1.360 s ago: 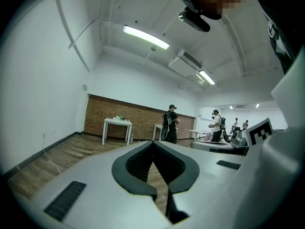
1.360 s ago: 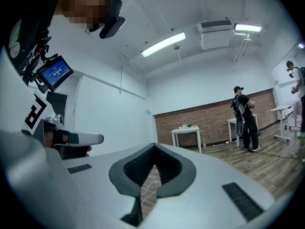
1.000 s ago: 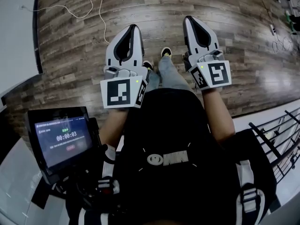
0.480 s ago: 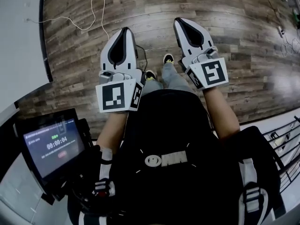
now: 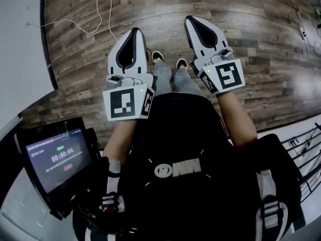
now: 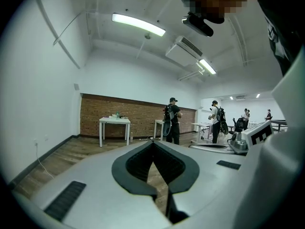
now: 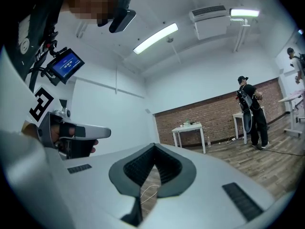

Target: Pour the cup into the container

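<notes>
Left gripper (image 5: 134,31): held out about level over the wooden floor (image 5: 251,24), to the left of the person's legs. Its jaws are pressed together at the tips with nothing between them; only floor shows through the hollow behind the tips.
Right gripper (image 5: 190,20): beside it on the right, a little farther out and well apart from the left one. Its jaws also meet tip to tip and are empty.
Marker cubes: one sits at the near end of each gripper, the left (image 5: 125,103) and the right (image 5: 228,75).
Cup and container: not made out in any view. Small items on the far white table (image 6: 114,121) by the brick wall (image 6: 138,113) are too small to tell.
Shoes (image 5: 157,57): two, on the floor between the grippers.
White cable (image 5: 100,9): loops across the floor at far left.
Screen (image 5: 56,157): near left, lit, on a black mount.
Other people (image 6: 171,120): standing by tables at the far side of the room.
</notes>
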Tool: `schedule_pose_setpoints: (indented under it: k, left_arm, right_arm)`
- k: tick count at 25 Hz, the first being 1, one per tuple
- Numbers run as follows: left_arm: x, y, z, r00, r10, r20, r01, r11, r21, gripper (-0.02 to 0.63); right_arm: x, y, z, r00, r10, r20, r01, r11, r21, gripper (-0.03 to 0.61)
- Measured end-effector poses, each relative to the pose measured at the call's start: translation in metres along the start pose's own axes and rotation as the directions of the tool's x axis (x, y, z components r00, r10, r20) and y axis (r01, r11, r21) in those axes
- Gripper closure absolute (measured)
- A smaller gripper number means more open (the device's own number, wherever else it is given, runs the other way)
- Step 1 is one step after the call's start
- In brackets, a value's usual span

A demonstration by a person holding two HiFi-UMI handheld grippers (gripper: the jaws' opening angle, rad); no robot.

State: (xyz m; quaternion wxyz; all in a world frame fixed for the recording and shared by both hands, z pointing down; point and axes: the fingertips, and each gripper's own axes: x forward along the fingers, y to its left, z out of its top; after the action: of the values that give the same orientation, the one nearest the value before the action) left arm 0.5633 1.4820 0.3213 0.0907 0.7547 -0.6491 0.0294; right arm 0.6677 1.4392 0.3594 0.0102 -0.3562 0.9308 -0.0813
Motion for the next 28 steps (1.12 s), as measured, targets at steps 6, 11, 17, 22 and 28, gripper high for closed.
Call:
schedule_pose_setpoints:
  k: [6, 11, 17, 22, 28]
  left_arm:
    - [0.026, 0.062, 0.014, 0.999, -0.014, 0.029, 0.015, 0.999, -0.041, 0.615]
    - [0.041, 0.110, 0.021, 0.998, -0.036, 0.042, 0.038, 0.998, -0.043, 0.615]
    - [0.060, 0.151, 0.023, 0.999, -0.017, 0.036, 0.020, 0.996, -0.086, 0.615]
    - [0.094, 0.156, 0.025, 0.999, -0.031, 0.014, 0.032, 0.996, -0.083, 0.615]
    - [0.183, 0.149, 0.034, 0.999, -0.045, 0.000, 0.045, 0.998, -0.041, 0.615]
  right_arm:
    - [0.070, 0.014, 0.012, 1.000, -0.002, -0.005, 0.001, 0.999, -0.040, 0.583]
    - [0.120, 0.024, 0.012, 0.999, -0.022, -0.027, 0.020, 0.999, -0.051, 0.583]
    - [0.168, 0.028, 0.013, 0.999, -0.007, -0.052, 0.004, 0.999, -0.054, 0.583]
    - [0.190, 0.003, 0.015, 0.999, -0.025, -0.040, 0.023, 0.999, -0.041, 0.583]
    - [0.227, -0.070, 0.011, 0.999, -0.036, -0.025, 0.036, 0.999, -0.011, 0.583]
